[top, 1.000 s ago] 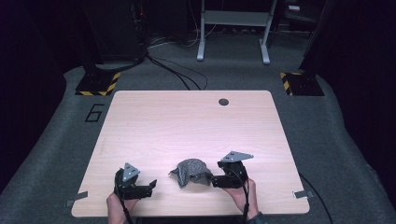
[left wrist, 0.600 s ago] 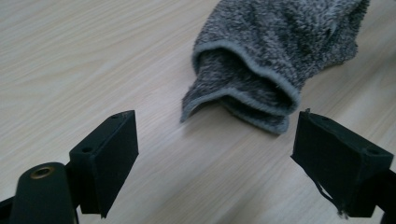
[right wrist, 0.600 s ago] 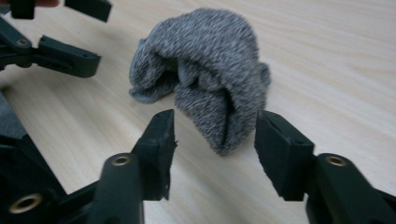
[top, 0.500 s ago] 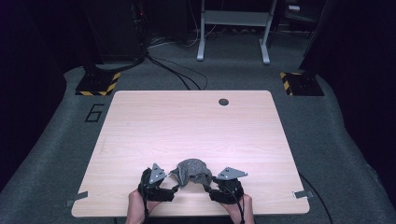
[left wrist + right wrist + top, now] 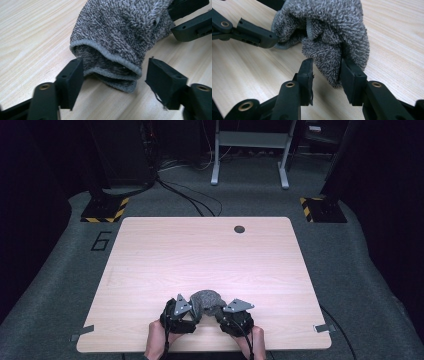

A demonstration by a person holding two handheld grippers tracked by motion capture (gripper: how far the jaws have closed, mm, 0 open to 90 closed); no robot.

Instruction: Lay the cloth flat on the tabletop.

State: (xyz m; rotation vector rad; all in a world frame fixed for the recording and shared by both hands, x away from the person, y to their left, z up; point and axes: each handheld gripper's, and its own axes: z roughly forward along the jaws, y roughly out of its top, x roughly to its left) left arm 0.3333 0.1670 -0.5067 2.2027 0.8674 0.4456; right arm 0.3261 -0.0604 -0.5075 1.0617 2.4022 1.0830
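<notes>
Near the front edge of the pale wooden surface [image 5: 150, 255], the crumpled grey knitted cloth [image 5: 206, 301] sits between both tools: right hand-held gripper [image 5: 325, 72] pinches a fold, left hand-held gripper [image 5: 113, 75] gapes around the hemmed opening and should bite only the upper rim.
</notes>
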